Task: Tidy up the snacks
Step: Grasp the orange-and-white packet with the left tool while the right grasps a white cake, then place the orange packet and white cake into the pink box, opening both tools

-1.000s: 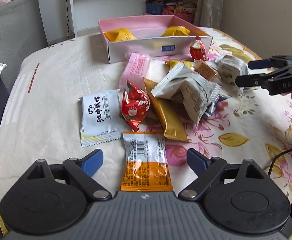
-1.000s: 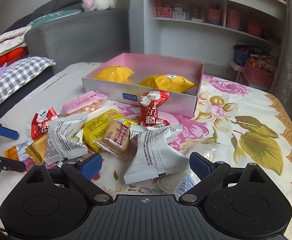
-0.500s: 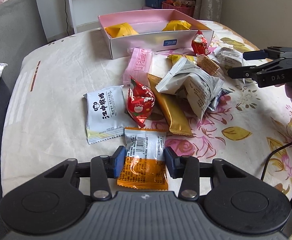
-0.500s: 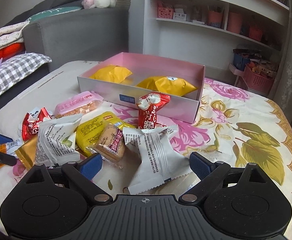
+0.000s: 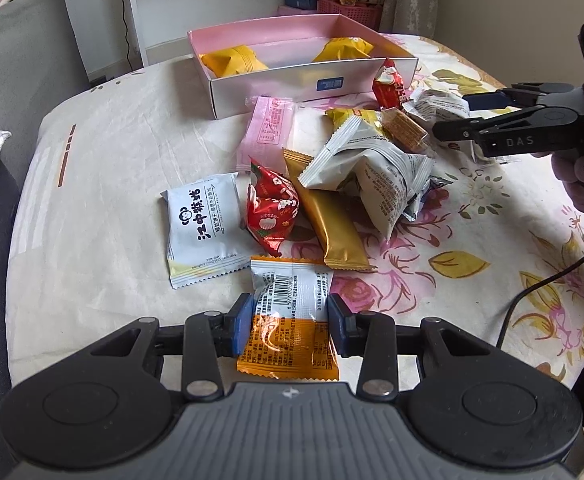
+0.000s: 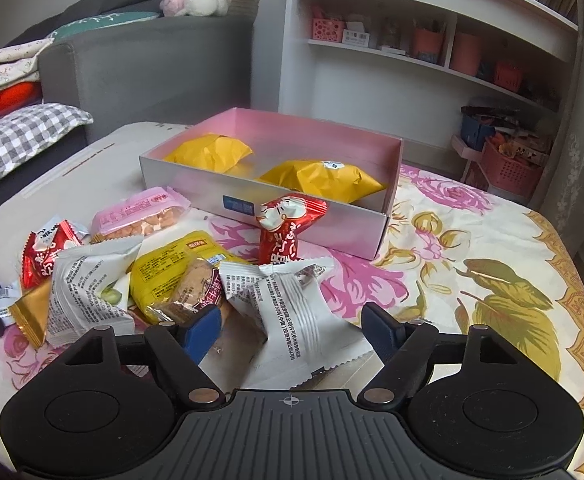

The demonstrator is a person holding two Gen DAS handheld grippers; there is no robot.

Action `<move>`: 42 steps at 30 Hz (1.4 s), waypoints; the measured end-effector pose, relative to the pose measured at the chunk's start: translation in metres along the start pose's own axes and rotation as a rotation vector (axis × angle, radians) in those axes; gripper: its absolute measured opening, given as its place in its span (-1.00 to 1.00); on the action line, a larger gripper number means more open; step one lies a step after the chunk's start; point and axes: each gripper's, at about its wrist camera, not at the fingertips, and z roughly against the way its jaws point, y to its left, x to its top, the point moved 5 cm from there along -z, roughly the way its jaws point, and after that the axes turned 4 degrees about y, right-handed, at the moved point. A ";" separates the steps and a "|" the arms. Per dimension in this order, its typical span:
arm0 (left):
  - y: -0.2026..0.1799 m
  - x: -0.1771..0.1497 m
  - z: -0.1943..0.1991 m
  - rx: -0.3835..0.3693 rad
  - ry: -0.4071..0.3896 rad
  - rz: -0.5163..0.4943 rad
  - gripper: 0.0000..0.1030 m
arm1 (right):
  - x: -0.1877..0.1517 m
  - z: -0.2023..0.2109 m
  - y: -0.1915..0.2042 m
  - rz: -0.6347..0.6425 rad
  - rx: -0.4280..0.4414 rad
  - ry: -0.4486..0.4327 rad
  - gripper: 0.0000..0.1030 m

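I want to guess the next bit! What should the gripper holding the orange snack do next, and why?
Probably lift it. The left gripper is shut on the orange packet, which lies on the tablecloth; the pink box beyond the pile has room between its two yellow packets.

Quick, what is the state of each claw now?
Left claw: shut on the orange packet.
Right claw: open, closing around the white packet, pads not pressing it yet.
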 end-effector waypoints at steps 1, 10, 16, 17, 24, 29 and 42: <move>0.000 0.001 0.001 0.000 -0.002 0.001 -0.30 | 0.000 -0.002 -0.001 0.004 -0.004 0.003 0.41; 0.000 0.006 0.010 -0.015 -0.025 0.015 -0.30 | 0.004 -0.002 -0.002 0.030 -0.011 0.008 -0.20; -0.003 0.015 0.018 -0.028 -0.061 0.024 -0.30 | 0.008 0.004 -0.006 -0.034 0.032 0.034 -0.27; -0.003 0.017 0.019 -0.031 -0.068 0.025 -0.30 | 0.009 0.005 -0.007 -0.048 0.038 0.041 -0.28; -0.005 0.030 0.026 -0.048 -0.103 0.046 -0.30 | 0.013 0.013 -0.012 -0.124 0.063 0.073 -0.29; -0.006 0.041 0.029 -0.055 -0.128 0.067 -0.30 | 0.023 0.025 -0.009 -0.138 0.086 0.052 -0.29; -0.010 0.084 0.027 -0.073 -0.180 0.136 -0.30 | 0.056 0.039 -0.014 -0.200 0.106 0.004 -0.29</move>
